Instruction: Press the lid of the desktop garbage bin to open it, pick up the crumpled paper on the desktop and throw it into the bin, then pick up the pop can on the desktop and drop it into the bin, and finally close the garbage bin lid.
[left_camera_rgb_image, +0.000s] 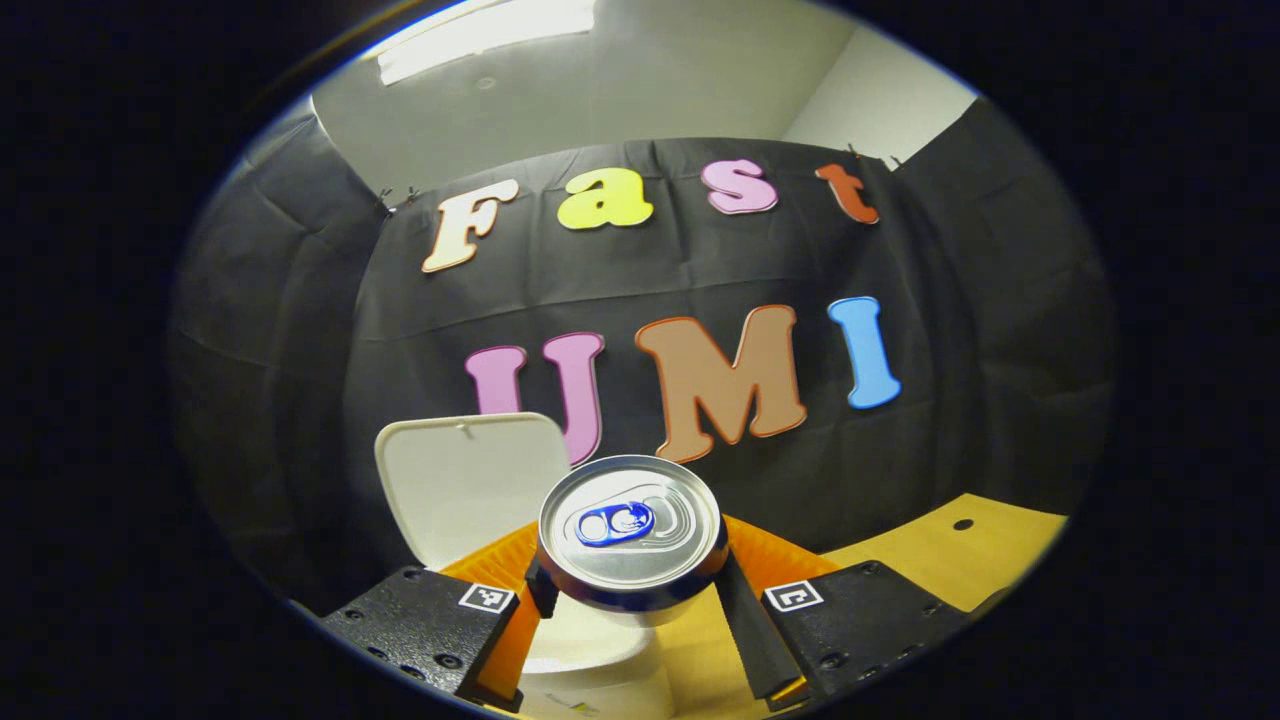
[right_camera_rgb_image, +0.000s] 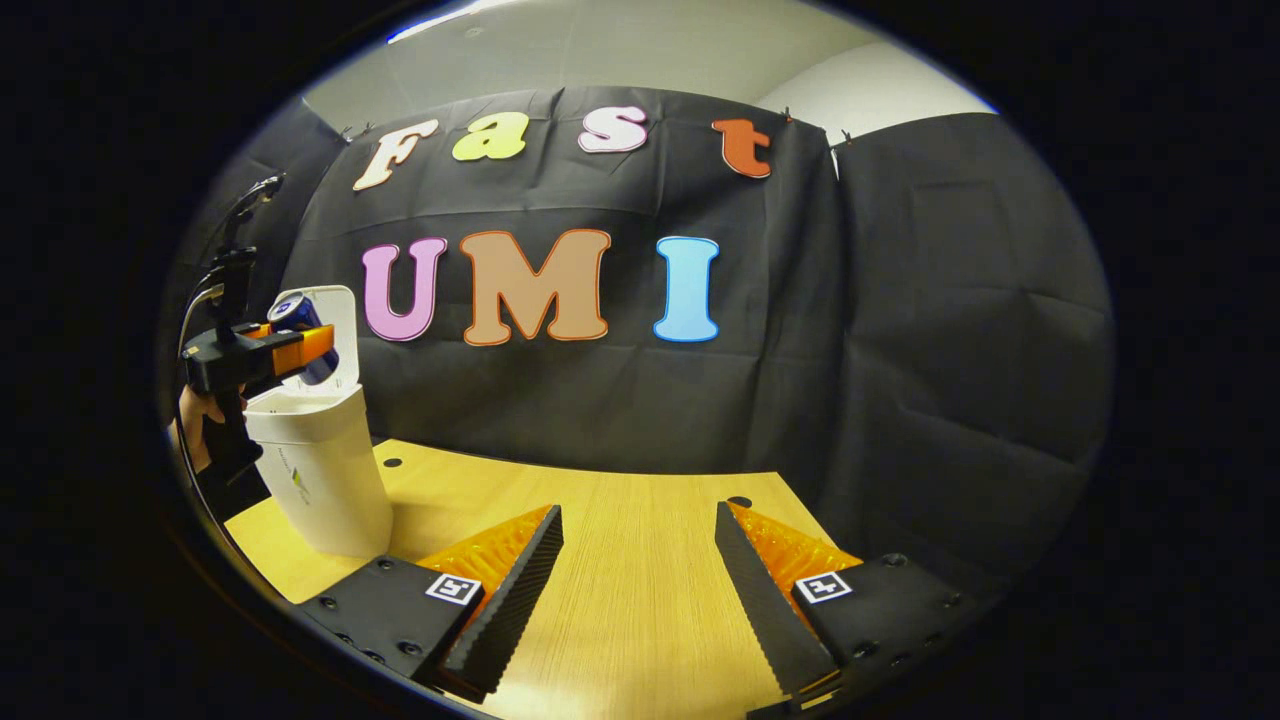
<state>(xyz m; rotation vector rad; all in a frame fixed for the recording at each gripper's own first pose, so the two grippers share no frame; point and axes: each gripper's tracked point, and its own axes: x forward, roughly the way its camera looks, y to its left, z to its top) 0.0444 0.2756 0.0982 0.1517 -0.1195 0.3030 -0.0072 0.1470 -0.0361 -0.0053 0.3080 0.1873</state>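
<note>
Left gripper (left_camera_rgb_image: 630, 590) clamped on the can (left_camera_rgb_image: 630, 530), both fingers pressing its sides, held upright above the open mouth of the white bin (left_camera_rgb_image: 590, 650); lid (left_camera_rgb_image: 470, 480) raised behind; right gripper (right_camera_rgb_image: 640, 580) spread wide, holding nothing, low over the wooden table (right_camera_rgb_image: 620, 520), well apart from the bin.

The left gripper view looks from close above the open garbage bin (left_camera_rgb_image: 590, 650) toward the booth's back wall, while the right gripper view faces that wall from farther right over the table (right_camera_rgb_image: 620, 560), sharing the bin (right_camera_rgb_image: 325, 480).
</note>
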